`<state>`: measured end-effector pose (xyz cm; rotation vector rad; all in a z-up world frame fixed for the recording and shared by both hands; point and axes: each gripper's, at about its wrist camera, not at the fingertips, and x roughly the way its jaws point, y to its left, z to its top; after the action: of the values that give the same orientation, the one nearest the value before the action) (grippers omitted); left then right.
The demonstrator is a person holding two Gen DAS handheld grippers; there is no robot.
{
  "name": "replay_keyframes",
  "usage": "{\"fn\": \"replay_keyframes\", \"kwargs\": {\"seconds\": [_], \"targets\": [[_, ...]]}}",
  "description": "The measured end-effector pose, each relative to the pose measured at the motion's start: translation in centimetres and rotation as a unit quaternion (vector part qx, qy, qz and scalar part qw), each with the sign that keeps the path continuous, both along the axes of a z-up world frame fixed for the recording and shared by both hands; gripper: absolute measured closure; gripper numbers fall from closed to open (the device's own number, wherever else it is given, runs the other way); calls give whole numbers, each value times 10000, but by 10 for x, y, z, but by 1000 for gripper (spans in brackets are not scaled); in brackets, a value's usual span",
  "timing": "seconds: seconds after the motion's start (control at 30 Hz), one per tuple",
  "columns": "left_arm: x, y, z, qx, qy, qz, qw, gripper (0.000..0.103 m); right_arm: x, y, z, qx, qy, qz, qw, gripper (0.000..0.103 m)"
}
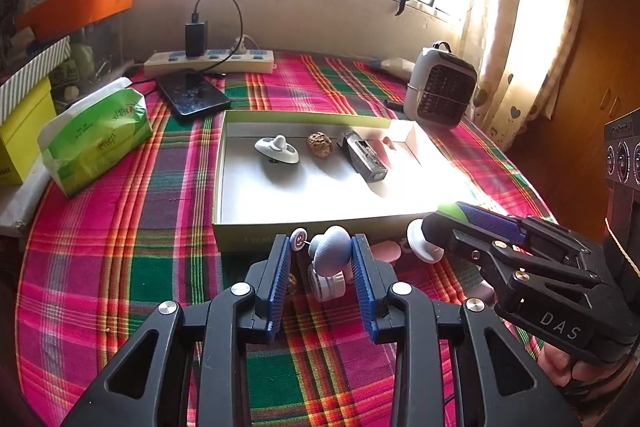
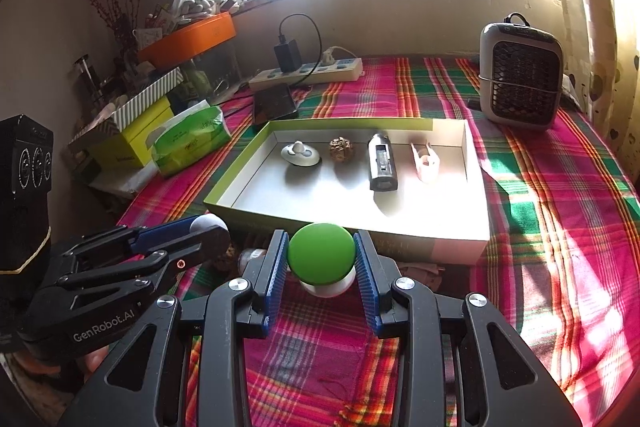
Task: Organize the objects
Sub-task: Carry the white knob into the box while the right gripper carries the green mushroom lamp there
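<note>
A shallow green-edged box (image 1: 256, 239) (image 2: 240, 171) lies on the plaid cloth. It holds a white spinning top (image 1: 277, 149) (image 2: 300, 153), a walnut (image 1: 319, 144) (image 2: 341, 148), a grey lighter-like device (image 1: 365, 157) (image 2: 382, 167) and a pink clip (image 2: 425, 158). My left gripper (image 1: 320, 257) is shut on a pale blue mushroom-shaped toy (image 1: 330, 255) just before the box's near wall. My right gripper (image 2: 321, 257) is shut on a green-capped mushroom toy (image 2: 322, 253) with a white base. It shows in the left wrist view (image 1: 452, 215) to the right.
A tissue pack (image 1: 96, 135) (image 2: 188, 141), phone (image 1: 192, 93), power strip (image 1: 208, 61) and small fan heater (image 1: 442, 87) (image 2: 520, 75) surround the box. A pink item (image 1: 386, 251) and small pieces lie before the box. Boxes are stacked at the left.
</note>
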<state>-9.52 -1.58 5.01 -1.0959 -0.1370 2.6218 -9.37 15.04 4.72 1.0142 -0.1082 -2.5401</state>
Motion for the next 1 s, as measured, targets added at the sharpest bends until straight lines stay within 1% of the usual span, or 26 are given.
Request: {"fn": "replay_keyframes", "kwargs": {"seconds": [0.17,0.4,0.73,0.83,1.0], "targets": [[-14,0,3,-53,59,63,9999,74,-16,-4,5,52,35,19,10000,68],[-37,-5,3,-59,4,170,9998,74,-41,-9,5,83,-9,74,9999,68],[-62,-3,-9,-167,-142,258,9994,74,-83,-12,-7,-79,-302,154,9994,68],[-67,-1,-11,-271,-131,269,9992,74,-91,-14,-11,-91,-347,187,9992,68],[-76,-1,-16,-269,-197,262,9991,74,-106,-17,-16,-100,-451,227,9987,68]]}}
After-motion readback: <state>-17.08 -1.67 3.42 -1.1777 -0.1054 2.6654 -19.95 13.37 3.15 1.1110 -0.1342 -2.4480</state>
